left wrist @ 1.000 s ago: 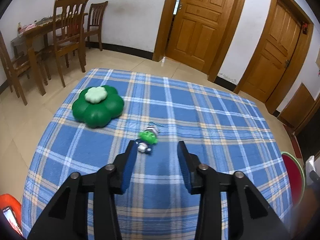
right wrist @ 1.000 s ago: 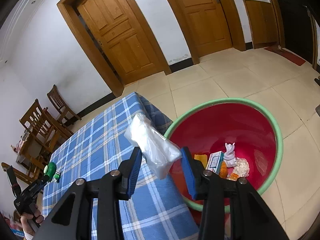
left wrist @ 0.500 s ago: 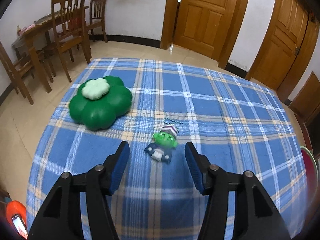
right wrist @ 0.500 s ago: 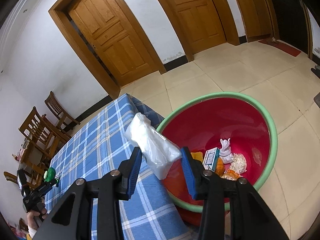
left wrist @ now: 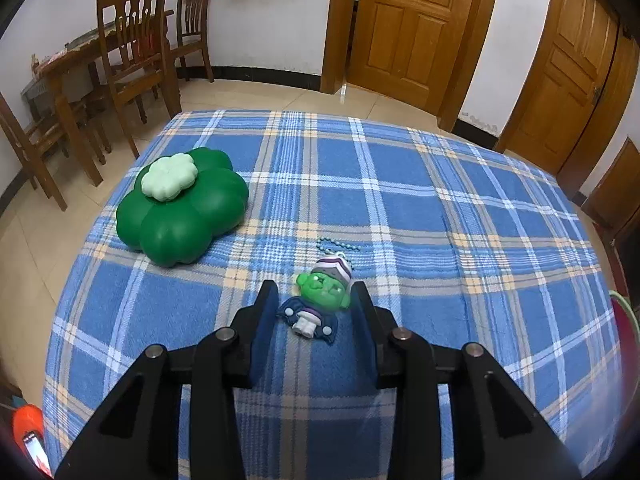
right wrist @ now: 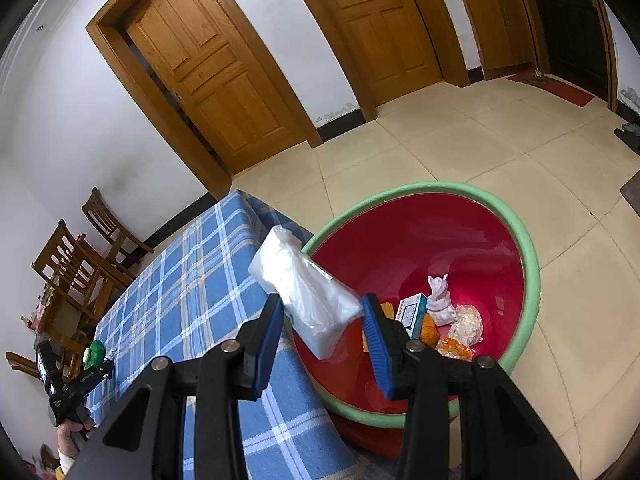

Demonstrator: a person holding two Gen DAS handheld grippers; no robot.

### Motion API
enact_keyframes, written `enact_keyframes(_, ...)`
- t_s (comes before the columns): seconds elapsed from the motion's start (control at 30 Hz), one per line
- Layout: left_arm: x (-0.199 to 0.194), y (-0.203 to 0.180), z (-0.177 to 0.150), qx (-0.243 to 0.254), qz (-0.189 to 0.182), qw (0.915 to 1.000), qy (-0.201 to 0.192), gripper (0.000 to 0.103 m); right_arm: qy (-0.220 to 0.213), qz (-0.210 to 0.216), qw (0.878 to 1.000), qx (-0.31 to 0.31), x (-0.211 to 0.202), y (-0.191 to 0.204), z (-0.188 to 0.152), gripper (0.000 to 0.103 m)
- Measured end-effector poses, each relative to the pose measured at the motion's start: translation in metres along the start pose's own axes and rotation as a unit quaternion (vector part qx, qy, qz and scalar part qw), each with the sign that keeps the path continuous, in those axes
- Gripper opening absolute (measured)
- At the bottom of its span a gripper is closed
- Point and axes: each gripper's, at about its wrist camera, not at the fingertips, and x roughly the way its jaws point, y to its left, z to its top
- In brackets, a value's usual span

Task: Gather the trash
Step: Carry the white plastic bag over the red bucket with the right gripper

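walls white | doors [left wrist: 404, 28] wooden | floor [right wrist: 500, 148] beige tile — chairs [left wrist: 132, 60] wooden

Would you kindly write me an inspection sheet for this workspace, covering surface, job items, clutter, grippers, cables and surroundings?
Surface: blue plaid cloth over the table.
Job's things: green-faced keychain figure lying on the cloth; clear plastic bag; red basin with a green rim on the floor, holding a small box and wrappers.
Clutter: green clover-shaped cushion at the cloth's left.
Grippers: left gripper straddles the figure, jaws just been closing, pads not yet pressing; right gripper shut on the bag, near the basin's edge.
Cables: nothing seen.
Surroundings: wooden doors, wooden chairs, tiled floor.
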Motion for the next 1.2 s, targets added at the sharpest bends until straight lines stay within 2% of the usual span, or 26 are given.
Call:
enact_keyframes(0.2, -0.014, -0.005, -0.008, -0.013, -0.034, 0.9993, -0.001, 0.037, -0.001, 0.0, 1.0, 0.001, -0.002, -0.002, 0.001, 0.043)
enact_keyframes(0.47, -0.039, -0.03, -0.014, -0.016, -0.083, 0.9964, -0.008, 0.037, -0.006, 0.005, 1.0, 0.007, -0.006, -0.009, 0.001, 0.043)
enact_keyframes(0.87, -0.075, -0.082, -0.013, 0.018, -0.144, 0.9892, -0.019, 0.037, -0.004, 0.011, 1.0, 0.022, -0.006, -0.023, -0.001, 0.043)
enact_keyframes(1.2, -0.089, -0.137, -0.017, 0.062, -0.197, 0.9784, -0.005, 0.037, 0.003, -0.007, 0.999, 0.044, -0.001, -0.043, -0.003, 0.044)
